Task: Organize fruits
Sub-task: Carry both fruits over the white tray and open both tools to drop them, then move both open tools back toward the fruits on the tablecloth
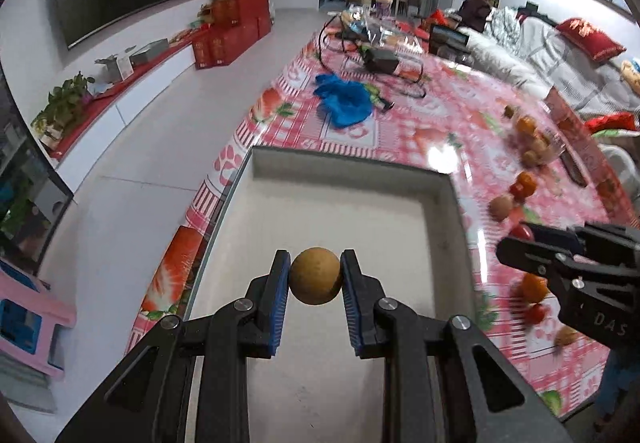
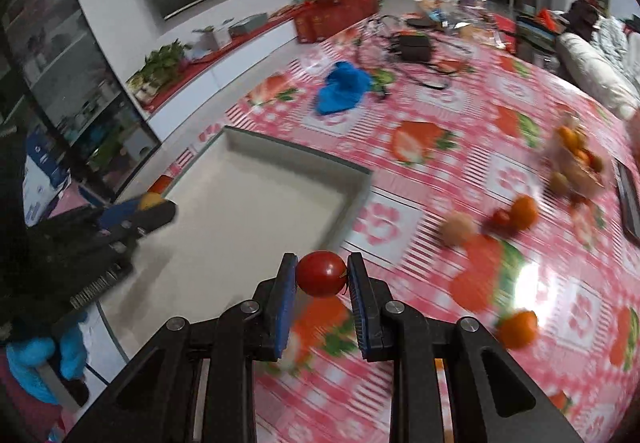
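Note:
My left gripper (image 1: 315, 273) is shut on a round tan-yellow fruit (image 1: 315, 276) and holds it above the white tray (image 1: 352, 167). In the right wrist view the left gripper (image 2: 154, 209) shows at the tray's (image 2: 352, 187) left side with the yellow fruit (image 2: 151, 200) in it. My right gripper (image 2: 322, 271) is shut on a red cherry tomato (image 2: 321, 274) above the tablecloth, just right of the tray's near corner. It also shows in the left wrist view (image 1: 520, 243) with the tomato (image 1: 521, 232). Loose oranges, tomatoes and brown fruits lie to the right (image 2: 524, 212).
A red-and-white strawberry tablecloth (image 2: 460, 115) covers the table. A blue cloth (image 2: 340, 87), black cables and a black box (image 2: 414, 47) lie at the far end. A clear bag of fruit (image 2: 576, 159) and a dark flat object (image 2: 630, 203) sit at the right. The table's left edge drops to the floor.

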{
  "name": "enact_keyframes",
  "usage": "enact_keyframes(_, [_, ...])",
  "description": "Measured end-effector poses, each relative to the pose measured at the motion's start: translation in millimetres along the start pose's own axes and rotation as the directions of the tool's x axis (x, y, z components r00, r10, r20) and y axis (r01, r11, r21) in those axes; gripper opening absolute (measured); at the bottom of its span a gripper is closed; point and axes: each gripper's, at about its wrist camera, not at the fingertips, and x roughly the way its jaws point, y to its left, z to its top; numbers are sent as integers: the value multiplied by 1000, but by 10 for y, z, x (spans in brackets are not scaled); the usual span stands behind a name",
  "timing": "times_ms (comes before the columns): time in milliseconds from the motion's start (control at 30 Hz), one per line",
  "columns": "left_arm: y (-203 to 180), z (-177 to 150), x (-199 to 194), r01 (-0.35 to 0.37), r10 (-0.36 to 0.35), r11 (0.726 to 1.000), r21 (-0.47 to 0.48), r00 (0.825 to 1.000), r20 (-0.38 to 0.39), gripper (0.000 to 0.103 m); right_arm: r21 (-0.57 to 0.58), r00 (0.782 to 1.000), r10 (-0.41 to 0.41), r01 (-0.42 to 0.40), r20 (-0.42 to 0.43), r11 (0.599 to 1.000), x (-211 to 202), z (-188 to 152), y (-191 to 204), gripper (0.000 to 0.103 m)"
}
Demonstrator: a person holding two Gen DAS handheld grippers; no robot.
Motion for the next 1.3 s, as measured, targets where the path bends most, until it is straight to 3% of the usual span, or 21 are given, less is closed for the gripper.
enact_keyframes(433, [175, -132, 482, 22, -24, 1000, -23, 995, -101, 30, -17, 992, 4, -6, -126, 1000, 731, 195, 222, 27])
enact_keyframes(467, [170, -141, 474, 22, -23, 1000, -16, 995, -98, 34, -19, 991, -2, 0, -131, 1000, 758, 193, 227, 27])
enact_keyframes(533, [156, -145, 442, 13, -14, 1000, -6, 997, -82, 68, -23, 989, -2, -1, -145, 1000, 786, 199, 241, 27])
enact_keyframes(567, [153, -146, 401, -1, 1, 1000, -7, 998, -63, 77, -26, 989, -2, -2, -150, 1000, 792, 199, 256, 28])
enact_keyframes(600, [144, -145, 378, -16, 16, 1000, -4, 999, -47, 79, -28, 988, -4, 0, -153, 1000, 795, 199, 264, 30])
enact_keyframes(667, [122, -140, 351, -22, 23, 1000, 9, 999, -32, 80, -20, 989, -11, 8, -146, 1000, 763, 207, 259, 45])
enact_keyframes(700, [115, -136, 346, -22, 22, 1000, 11, 999, -36, 80, -9, 991, -10, 8, -137, 1000, 726, 214, 240, 69])
enact_keyframes(733, [113, -123, 351, -25, 25, 1000, 11, 999, -39, 80, -2, 993, 14, -15, -120, 1000, 687, 222, 231, 77])
enact_keyframes(933, [46, -105, 254, -9, 9, 1000, 4, 999, -44, 80, -28, 997, -27, 25, -66, 999, 411, 237, 240, 80])
enact_keyframes(967, [32, -101, 230, -12, 12, 1000, 7, 999, -40, 80, -24, 998, -27, 26, -61, 999, 366, 230, 221, 87])
enact_keyframes(1000, [1, -96, 197, -14, 15, 1000, 13, 999, -35, 80, -19, 998, -34, 33, -55, 999, 318, 218, 194, 103])
enact_keyframes(1300, [-390, -142, -81, 19, -18, 997, 76, 1000, -18, 81, 41, 993, -115, 115, -3, 992, -170, -105, -259, 103])
